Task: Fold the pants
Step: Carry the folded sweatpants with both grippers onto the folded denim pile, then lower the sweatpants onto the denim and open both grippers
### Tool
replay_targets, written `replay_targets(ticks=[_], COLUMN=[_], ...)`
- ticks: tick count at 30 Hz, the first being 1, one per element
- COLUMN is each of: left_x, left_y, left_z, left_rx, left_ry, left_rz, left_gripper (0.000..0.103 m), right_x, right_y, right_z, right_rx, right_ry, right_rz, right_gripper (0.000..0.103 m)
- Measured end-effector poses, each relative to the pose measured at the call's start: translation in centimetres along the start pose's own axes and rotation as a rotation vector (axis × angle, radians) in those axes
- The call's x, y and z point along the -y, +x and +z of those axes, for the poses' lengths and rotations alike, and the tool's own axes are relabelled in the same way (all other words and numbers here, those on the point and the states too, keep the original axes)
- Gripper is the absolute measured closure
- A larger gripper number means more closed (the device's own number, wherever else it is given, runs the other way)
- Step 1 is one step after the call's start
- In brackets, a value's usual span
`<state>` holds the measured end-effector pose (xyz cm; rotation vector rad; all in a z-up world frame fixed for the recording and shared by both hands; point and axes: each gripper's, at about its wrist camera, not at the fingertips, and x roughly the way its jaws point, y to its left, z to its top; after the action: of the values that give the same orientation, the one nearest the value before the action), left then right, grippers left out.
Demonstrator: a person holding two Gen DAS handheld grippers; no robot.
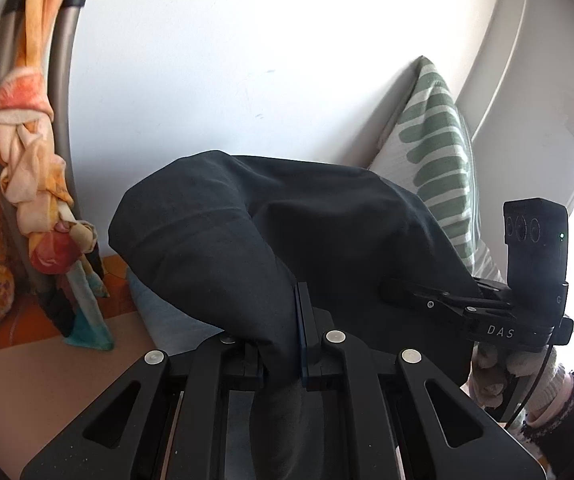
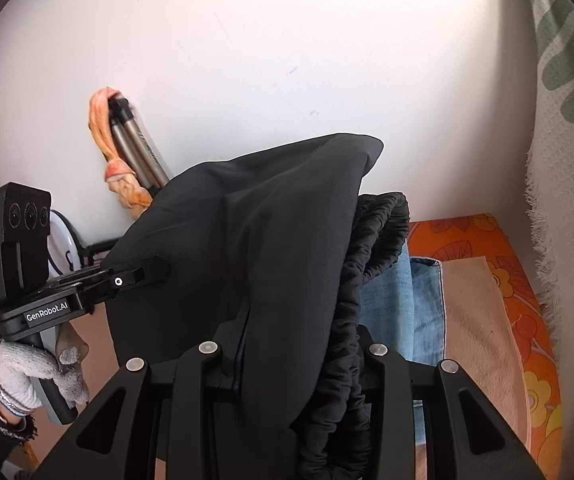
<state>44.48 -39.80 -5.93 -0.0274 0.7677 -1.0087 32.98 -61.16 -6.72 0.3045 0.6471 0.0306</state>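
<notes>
The black pants (image 1: 255, 232) hang bunched between both grippers, lifted above the bed. My left gripper (image 1: 283, 340) is shut on a fold of the pants fabric. My right gripper (image 2: 299, 356) is shut on the pants (image 2: 271, 240) near the gathered elastic waistband (image 2: 375, 248). In the left wrist view the right gripper (image 1: 419, 296) holds the cloth at the right. In the right wrist view the left gripper (image 2: 155, 270) pinches the cloth at the left.
A green-striped pillow (image 1: 435, 160) leans on the white wall. A folded pair of blue jeans (image 2: 415, 300) and a tan towel (image 2: 475, 320) lie on the orange floral bedding (image 2: 519, 280). An orange scarf (image 1: 35, 168) hangs on a grey metal frame (image 1: 61, 92).
</notes>
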Motion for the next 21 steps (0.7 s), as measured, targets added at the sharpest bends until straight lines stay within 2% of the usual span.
replay_targets(ticks=[5, 10, 12, 15, 19, 21], left_x=[-0.6, 0.1, 0.1, -0.2, -0.4, -0.4], left_y=[1.6, 2.3, 2.2, 1.6, 0.7, 0.5], left_z=[-0.3, -0.8, -1.1, -1.4, -1.7, -2.0], left_rx=[-0.031, -0.069, -0.073, -0.073, -0.056, -0.060], left_ry=[-0.007, 0.051, 0.056, 0.053, 0.051, 0.060], left_rz=[0.041, 0.132, 0.157, 0.203, 0.240, 0.266], left_gripper=[0.093, 0.087, 0.085, 0.074, 0.060, 0.060], right_x=[1.3, 2.1, 2.4, 2.9, 2.6, 1.9], right_y=[2.1, 3.3, 3.1, 2.0, -0.3, -1.1], right_z=[-0.4, -1.0, -1.1, -0.9, -0.8, -0.8], right_rx=[-0.058, -0.109, -0.101, -0.063, 0.006, 0.025], right_ry=[-0.018, -0.019, -0.016, 0.000, -0.017, -0.032], right_rz=[-0.043, -0.128, -0.173, -0.227, -0.299, -0.299], right_gripper=[0.067, 0.054, 0.048, 0.040, 0.039, 0.039])
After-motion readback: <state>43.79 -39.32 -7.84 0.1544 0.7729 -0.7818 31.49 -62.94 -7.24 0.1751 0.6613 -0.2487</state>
